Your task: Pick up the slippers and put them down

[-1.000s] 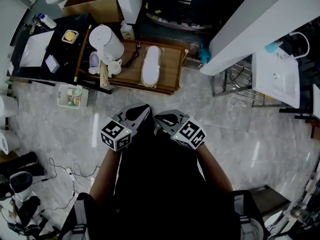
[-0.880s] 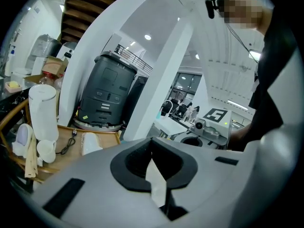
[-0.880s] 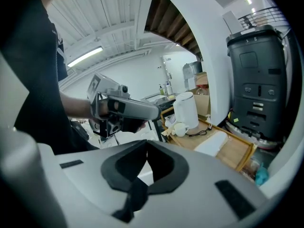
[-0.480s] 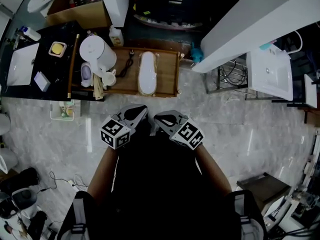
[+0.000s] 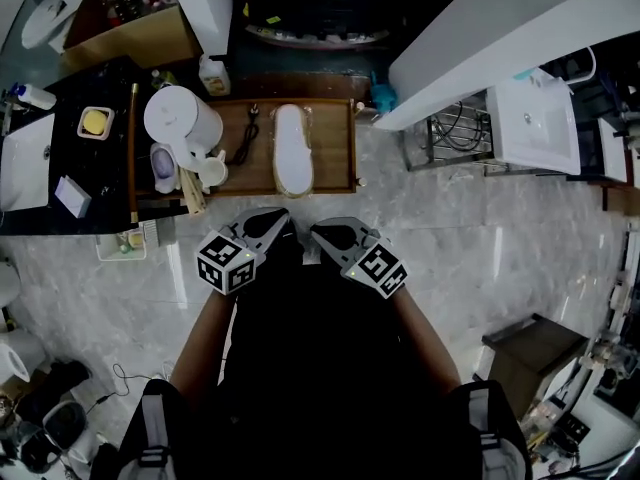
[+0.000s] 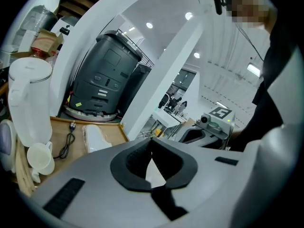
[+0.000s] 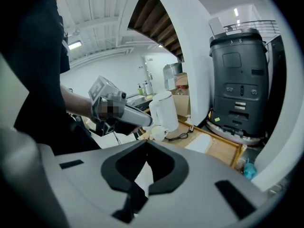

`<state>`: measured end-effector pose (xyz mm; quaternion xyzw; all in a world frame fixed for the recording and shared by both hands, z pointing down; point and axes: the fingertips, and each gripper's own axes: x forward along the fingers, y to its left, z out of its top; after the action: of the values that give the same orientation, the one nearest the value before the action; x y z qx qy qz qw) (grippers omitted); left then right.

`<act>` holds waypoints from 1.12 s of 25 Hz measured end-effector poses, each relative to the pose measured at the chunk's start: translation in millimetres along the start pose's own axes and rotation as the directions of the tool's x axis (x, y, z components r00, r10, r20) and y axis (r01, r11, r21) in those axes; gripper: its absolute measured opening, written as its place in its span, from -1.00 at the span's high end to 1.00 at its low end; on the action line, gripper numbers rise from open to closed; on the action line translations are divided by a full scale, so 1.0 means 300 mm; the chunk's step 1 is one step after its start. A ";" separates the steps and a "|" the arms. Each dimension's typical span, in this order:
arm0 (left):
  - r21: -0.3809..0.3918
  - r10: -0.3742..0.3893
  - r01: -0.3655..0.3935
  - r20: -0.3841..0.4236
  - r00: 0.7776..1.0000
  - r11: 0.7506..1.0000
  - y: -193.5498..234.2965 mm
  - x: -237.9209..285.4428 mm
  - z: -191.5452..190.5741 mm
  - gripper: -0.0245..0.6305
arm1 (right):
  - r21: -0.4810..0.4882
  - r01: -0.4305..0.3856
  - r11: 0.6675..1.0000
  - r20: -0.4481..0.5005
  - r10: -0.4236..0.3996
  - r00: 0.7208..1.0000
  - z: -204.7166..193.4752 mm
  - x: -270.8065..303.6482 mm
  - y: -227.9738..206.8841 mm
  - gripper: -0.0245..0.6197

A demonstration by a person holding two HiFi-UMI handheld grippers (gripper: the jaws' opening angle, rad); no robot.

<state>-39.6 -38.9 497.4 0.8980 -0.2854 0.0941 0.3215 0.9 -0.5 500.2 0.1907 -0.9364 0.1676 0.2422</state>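
Note:
A white slipper (image 5: 291,149) in clear wrap lies lengthwise on a low wooden tray (image 5: 330,148) on the marble floor. In the left gripper view the slipper (image 6: 97,137) sits past my jaws, and in the right gripper view the slipper (image 7: 201,143) lies on the tray (image 7: 225,152). My left gripper (image 5: 277,224) and right gripper (image 5: 320,234) are side by side just short of the tray's near edge. Both are shut with nothing between the jaws. Only one slipper shows.
A white kettle (image 5: 183,118), a cup (image 5: 210,171) and a black cable (image 5: 243,139) occupy the tray's left end. A dark machine (image 6: 107,80) stands behind it. A black counter (image 5: 60,158) is left, a white sink (image 5: 535,123) and wire rack (image 5: 450,138) right.
Both grippers have moved forward and slightly down toward the tray, which now lies closer in front of them. Their jaws stayed shut.

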 end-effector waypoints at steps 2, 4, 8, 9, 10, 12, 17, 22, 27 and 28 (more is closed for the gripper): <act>-0.006 -0.004 0.004 -0.014 1.000 1.000 0.015 0.007 -0.007 0.89 | 0.016 -0.020 1.000 0.025 0.020 0.999 0.012 0.004 0.004 0.90; -0.018 -0.004 0.003 -0.026 1.000 1.000 0.032 0.012 -0.013 0.89 | 0.030 -0.027 0.999 0.023 0.026 0.999 0.008 0.012 -0.002 0.90; -0.031 0.006 -0.007 -0.034 0.999 1.000 0.076 0.022 -0.019 0.89 | 0.029 -0.031 0.999 0.007 0.031 0.999 0.004 0.035 -0.029 0.90; -0.029 0.009 -0.010 -0.039 0.999 1.000 0.088 0.026 -0.025 0.89 | 0.032 -0.037 0.999 0.008 0.037 0.999 0.004 0.042 -0.035 0.90; -0.028 0.013 -0.014 -0.045 0.999 1.000 0.099 0.030 -0.034 0.89 | 0.037 -0.044 0.998 0.008 0.043 0.999 0.001 0.049 -0.041 0.90; -0.026 0.020 -0.022 -0.061 0.998 0.999 0.118 0.040 -0.051 0.89 | 0.043 -0.055 0.998 -0.001 0.055 0.998 -0.010 0.064 -0.056 0.90; -0.038 0.025 -0.028 -0.087 0.996 0.999 0.158 0.071 -0.093 0.89 | 0.049 -0.084 0.995 -0.017 0.085 0.996 -0.042 0.113 -0.107 0.90; -0.073 0.035 -0.043 -0.105 0.994 0.996 0.209 0.098 -0.158 0.89 | 0.082 -0.094 0.992 -0.037 0.097 0.995 -0.094 0.178 -0.147 0.90; -0.095 0.049 -0.059 -0.109 0.993 0.994 0.282 0.131 -0.195 0.89 | 0.162 -0.105 0.981 -0.036 0.112 0.993 -0.137 0.231 -0.216 0.89; -0.099 0.050 -0.061 -0.112 0.992 0.993 0.299 0.137 -0.205 0.89 | 0.183 -0.109 0.977 -0.030 0.116 0.993 -0.141 0.241 -0.230 0.89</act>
<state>-56.3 -75.3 606.6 0.8656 -0.2966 0.1373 0.3795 -10.9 -63.4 587.9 0.1551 -0.9215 0.2694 0.2327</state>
